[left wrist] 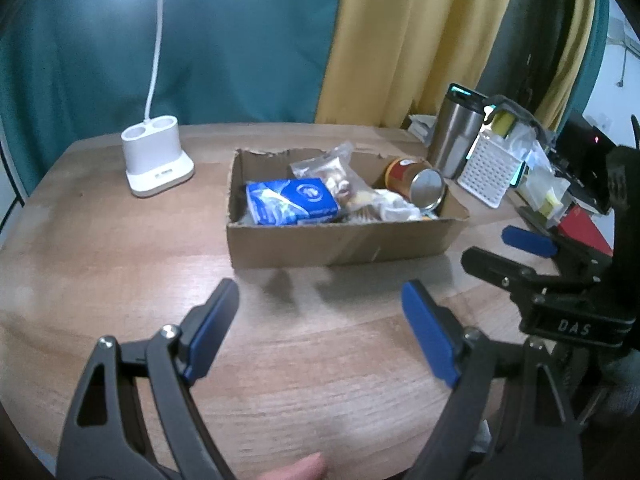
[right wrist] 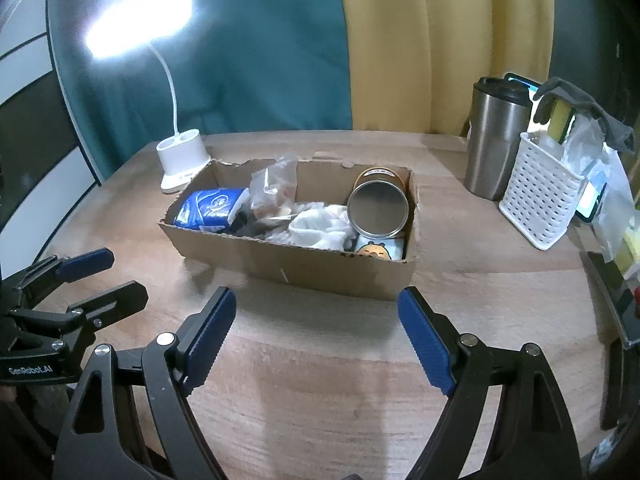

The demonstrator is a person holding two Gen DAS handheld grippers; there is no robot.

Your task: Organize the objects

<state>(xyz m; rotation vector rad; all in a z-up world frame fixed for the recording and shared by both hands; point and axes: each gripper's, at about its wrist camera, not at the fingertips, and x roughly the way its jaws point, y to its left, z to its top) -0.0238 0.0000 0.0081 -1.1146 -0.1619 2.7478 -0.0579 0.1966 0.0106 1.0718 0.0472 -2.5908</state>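
An open cardboard box [left wrist: 340, 242] [right wrist: 320, 268] stands mid-table. It holds a blue packet [left wrist: 290, 202] [right wrist: 210, 208], a clear plastic bag [left wrist: 328, 168] [right wrist: 274, 188], white cloth [right wrist: 320, 228], a tin can [left wrist: 418, 182] [right wrist: 378, 204] on its side and a small cartoon-face pack [right wrist: 376, 250]. My left gripper [left wrist: 320, 332] is open and empty, above the table in front of the box. My right gripper [right wrist: 316, 336] is open and empty, also in front of the box. Each gripper shows at the edge of the other's view.
A white lamp base [left wrist: 156, 160] [right wrist: 182, 162] stands at the back left. A steel tumbler [left wrist: 456, 132] [right wrist: 496, 136], a white perforated basket [left wrist: 490, 172] [right wrist: 540, 200] and clutter stand at the right. The wooden table [left wrist: 120, 260] [right wrist: 500, 280] has a rounded edge.
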